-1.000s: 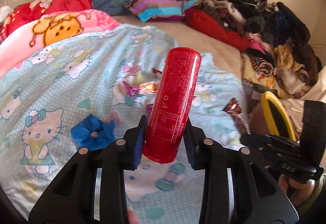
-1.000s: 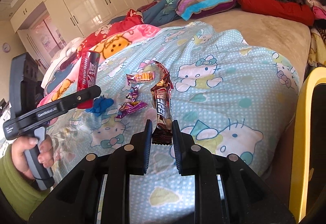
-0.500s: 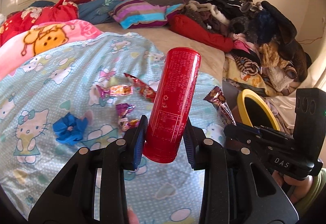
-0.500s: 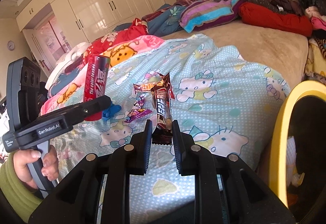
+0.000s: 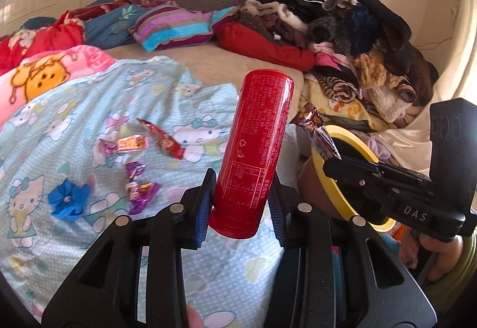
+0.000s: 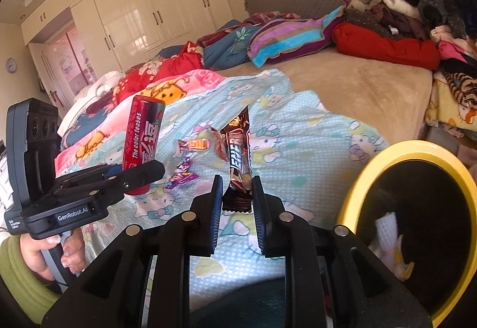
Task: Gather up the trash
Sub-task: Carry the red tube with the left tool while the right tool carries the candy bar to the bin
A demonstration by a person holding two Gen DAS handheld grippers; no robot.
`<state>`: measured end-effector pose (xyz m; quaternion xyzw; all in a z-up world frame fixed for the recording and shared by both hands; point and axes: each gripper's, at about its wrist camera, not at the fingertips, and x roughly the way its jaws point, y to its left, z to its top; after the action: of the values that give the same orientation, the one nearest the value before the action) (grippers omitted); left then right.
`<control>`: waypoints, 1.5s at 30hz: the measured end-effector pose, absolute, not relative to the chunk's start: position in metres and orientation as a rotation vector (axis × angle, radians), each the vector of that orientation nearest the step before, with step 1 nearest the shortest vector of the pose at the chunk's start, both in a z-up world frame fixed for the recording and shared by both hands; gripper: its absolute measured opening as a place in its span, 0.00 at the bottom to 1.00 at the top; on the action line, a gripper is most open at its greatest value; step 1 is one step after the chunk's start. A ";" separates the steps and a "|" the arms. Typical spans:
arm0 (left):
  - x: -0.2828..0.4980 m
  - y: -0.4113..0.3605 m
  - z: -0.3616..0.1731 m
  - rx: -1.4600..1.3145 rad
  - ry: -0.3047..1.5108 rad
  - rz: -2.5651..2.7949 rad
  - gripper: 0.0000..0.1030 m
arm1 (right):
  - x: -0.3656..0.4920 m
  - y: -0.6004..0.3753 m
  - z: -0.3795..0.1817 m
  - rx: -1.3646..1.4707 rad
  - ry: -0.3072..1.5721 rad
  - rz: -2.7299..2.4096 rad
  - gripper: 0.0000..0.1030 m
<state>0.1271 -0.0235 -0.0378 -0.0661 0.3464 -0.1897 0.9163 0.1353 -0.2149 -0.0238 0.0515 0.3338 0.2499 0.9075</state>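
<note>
The left gripper pinches a red cylindrical can near its base, the can standing nearly upright and tilted a little to the right, its print facing the camera. The right gripper is clamped on the lower end of a brown snack wrapper, which rises upright between its blue-lined fingers. Both are held in the air above the foot of the bed — the right one just beside the yellow-rimmed trash bin, whose dark inside shows some white and yellow scraps. On the light-blue cartoon-cat sheet lie the loose pieces: an orange candy wrapper, a red wrapper just beside it, a purple wrapper nearer the camera, and a crumpled blue scrap off to the left. Farther back — a striped pillow and a pile of clothes against the headboard.
</note>
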 end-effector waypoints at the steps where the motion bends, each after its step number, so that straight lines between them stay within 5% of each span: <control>1: 0.127 -0.027 -0.037 -0.132 0.712 -0.398 0.26 | 0.135 -0.219 -0.022 0.109 0.686 0.508 0.19; 45: 0.117 -0.178 -0.028 0.000 0.716 -0.649 0.26 | 0.119 -0.356 -0.007 0.161 0.649 0.278 0.19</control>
<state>0.1169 -0.1777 -0.0280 0.0002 0.3443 -0.3120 0.8855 0.1193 -0.3562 -0.0074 0.0790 0.3173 0.1357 0.9352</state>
